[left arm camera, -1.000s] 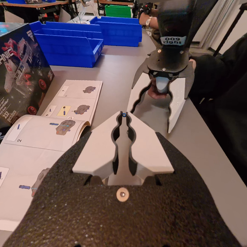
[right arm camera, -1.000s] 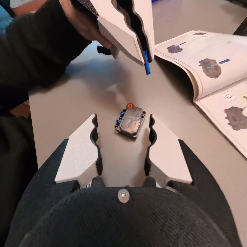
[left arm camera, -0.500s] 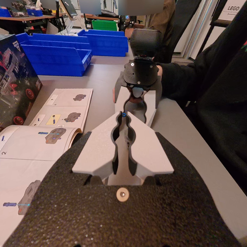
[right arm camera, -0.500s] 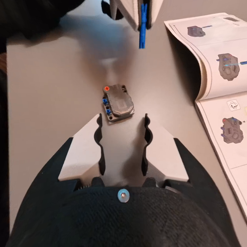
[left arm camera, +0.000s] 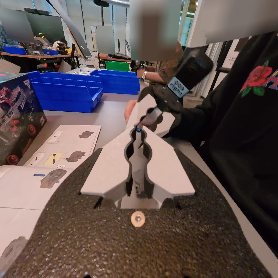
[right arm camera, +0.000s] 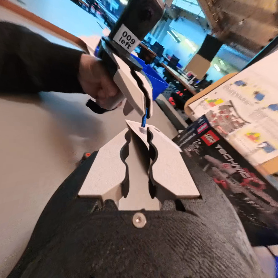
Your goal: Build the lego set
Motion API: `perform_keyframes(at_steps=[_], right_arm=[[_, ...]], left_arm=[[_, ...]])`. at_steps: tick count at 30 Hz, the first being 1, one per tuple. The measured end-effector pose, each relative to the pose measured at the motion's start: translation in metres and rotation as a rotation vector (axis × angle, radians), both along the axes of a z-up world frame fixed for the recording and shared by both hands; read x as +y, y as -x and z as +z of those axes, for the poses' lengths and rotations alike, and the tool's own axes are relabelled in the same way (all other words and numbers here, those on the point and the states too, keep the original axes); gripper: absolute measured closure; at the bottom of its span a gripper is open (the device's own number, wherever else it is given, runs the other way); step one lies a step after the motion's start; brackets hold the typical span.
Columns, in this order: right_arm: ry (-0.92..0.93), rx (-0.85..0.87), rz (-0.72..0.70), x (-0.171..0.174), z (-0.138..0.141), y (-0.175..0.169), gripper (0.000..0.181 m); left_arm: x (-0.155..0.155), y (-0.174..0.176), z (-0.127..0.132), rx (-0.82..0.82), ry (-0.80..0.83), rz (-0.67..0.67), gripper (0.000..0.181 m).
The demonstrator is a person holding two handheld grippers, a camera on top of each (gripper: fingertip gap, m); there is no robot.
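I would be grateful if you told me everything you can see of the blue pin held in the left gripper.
The blue pin is a slim, glossy plastic Lego peg, clamped between the tips of the left gripper. In the right wrist view it hangs roughly tip-down, its lower half sticking out below the fingertips and touching nothing else. In the left wrist view only its round end shows, a small blue ring with a hollow centre, pinched at the very tips. Its upper part is hidden between the fingers.

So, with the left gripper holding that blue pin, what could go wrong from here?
1. The left gripper pinches the blue pin only at its fingertips, most of it sticking out; it may twist or slip when pushed.
2. The gray block is mostly hidden behind the left gripper, so aiming at a hole is hard.
3. The right gripper sits very near; the two could bump.
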State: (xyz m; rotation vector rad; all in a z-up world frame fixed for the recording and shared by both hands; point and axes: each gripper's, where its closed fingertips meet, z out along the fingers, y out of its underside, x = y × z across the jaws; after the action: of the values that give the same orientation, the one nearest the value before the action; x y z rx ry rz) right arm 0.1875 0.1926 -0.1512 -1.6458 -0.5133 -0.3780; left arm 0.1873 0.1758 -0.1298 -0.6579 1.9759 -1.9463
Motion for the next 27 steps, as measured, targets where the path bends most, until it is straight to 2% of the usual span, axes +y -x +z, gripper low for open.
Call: perform_keyframes(at_steps=[2,11,15,20,27], right_arm=[[-0.049,-0.067,-0.084,0.0,0.005,-0.009,0.165],[-0.018,-0.073,-0.071,0.002,-0.003,-0.007,0.179],[0.008,-0.09,-0.109,0.003,-0.01,-0.012,0.179],[0.007,-0.237,-0.221,0.002,-0.015,-0.027,0.179],[0.031,-0.281,-0.241,0.001,-0.023,-0.032,0.179]], left_arm=[[0.001,-0.002,-0.001,0.021,0.001,0.012,0.18],[0.002,-0.004,-0.014,0.046,-0.074,0.028,0.179],[0.004,-0.008,-0.022,0.112,-0.082,0.049,0.179],[0.009,-0.012,-0.032,0.174,-0.115,0.083,0.17],[0.013,-0.013,-0.037,0.197,-0.163,0.115,0.17]])
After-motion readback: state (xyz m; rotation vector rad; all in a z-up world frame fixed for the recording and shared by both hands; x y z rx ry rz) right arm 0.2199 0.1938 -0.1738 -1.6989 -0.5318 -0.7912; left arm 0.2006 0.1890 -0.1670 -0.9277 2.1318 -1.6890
